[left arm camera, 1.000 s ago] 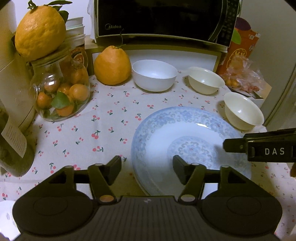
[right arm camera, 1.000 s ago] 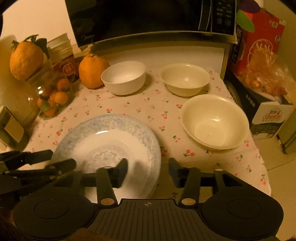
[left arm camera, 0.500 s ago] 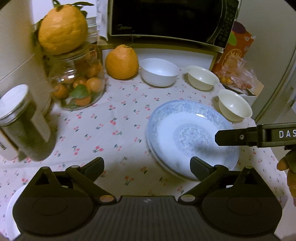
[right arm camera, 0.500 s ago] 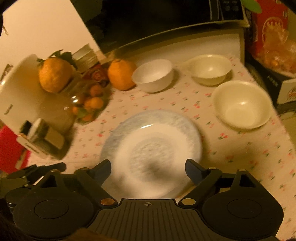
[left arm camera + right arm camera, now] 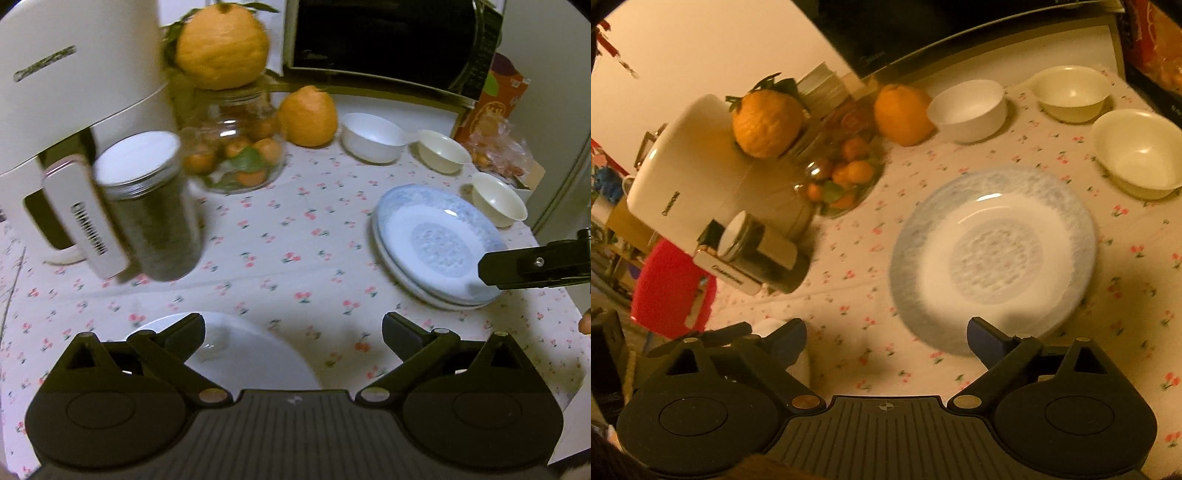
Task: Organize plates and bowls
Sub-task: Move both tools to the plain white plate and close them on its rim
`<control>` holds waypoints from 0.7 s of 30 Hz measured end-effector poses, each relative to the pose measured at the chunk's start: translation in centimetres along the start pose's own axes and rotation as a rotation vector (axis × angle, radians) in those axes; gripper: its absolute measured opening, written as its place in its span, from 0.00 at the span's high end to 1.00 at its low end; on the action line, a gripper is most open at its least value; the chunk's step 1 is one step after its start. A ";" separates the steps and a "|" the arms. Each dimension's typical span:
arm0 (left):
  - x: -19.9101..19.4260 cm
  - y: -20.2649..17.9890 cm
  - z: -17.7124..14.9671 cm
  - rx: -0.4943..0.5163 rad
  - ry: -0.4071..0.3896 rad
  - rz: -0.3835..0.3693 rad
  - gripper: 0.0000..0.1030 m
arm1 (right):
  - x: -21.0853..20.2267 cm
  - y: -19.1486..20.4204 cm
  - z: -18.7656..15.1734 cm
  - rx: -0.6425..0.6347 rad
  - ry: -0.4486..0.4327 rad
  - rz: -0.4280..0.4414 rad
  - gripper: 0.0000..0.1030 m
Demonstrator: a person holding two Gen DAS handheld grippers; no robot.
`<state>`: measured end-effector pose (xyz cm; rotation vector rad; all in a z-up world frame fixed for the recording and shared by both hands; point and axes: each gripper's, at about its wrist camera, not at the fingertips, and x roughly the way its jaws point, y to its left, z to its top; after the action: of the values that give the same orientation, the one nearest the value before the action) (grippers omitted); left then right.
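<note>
Blurring softens much of the right wrist view, so the pattern on the round blue-rimmed white plate stack [image 5: 993,254] is hard to read there; the left wrist view shows at least two plates stacked. A plain white plate [image 5: 236,350] lies nearer than the stack, partly hidden behind the left gripper [image 5: 293,330], whose fingers are spread wide and still opening with nothing pinched between them. The right gripper [image 5: 886,336] is also opening, fingers spread, nothing between them; its right fingertip overlaps the stack's near rim in the picture, and contact cannot be judged. Beyond the stack stand a white round bowl [image 5: 371,137] and two cream round bowls [image 5: 441,150] [image 5: 496,199], apart from one another. Left of the stack are a dark metal-lidded canister [image 5: 155,206], a white kettle [image 5: 70,110] and a clear glass jar of small oranges [image 5: 236,155] topped by a large orange citrus fruit [image 5: 221,42]. Everything rests on a cherry-print tablecloth [image 5: 295,236]; a black microwave [image 5: 388,40], cut off at the top, sits behind the bowls.
</note>
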<state>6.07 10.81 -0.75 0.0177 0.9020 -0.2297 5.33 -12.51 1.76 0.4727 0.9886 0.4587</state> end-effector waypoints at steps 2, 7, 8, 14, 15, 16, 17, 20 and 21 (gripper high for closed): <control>-0.4 0.7 -0.3 -0.001 -0.003 0.006 0.01 | 0.3 0.6 -0.4 -0.011 0.001 0.001 0.07; -1.0 2.8 -1.3 -0.006 0.001 0.022 0.01 | 1.4 1.8 -1.5 -0.030 0.016 0.018 0.07; -1.1 3.2 -1.5 -0.008 0.002 0.027 0.01 | 1.7 2.2 -1.8 -0.042 0.021 0.023 0.07; -1.8 6.3 -3.5 0.006 0.006 0.048 0.01 | 3.4 4.3 -3.9 -0.094 0.063 0.062 0.07; -2.0 6.7 -3.9 0.006 0.006 0.049 0.01 | 3.7 4.7 -4.3 -0.105 0.068 0.067 0.07; -2.2 7.2 -4.1 0.003 0.005 0.047 0.01 | 4.0 5.1 -4.6 -0.117 0.073 0.072 0.07; -2.4 7.6 -4.4 -0.001 0.005 0.043 0.01 | 4.3 5.4 -5.0 -0.128 0.078 0.077 0.07; -2.8 9.0 -5.3 -0.029 0.012 0.017 0.01 | 5.3 6.2 -6.0 -0.147 0.106 0.091 0.07; -2.9 9.3 -5.5 -0.037 0.016 0.007 0.02 | 5.6 6.5 -6.3 -0.150 0.115 0.096 0.07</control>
<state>1.99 21.07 -2.68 -0.0119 0.9217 -0.2063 1.51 -3.05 -1.26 0.3627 1.0365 0.6470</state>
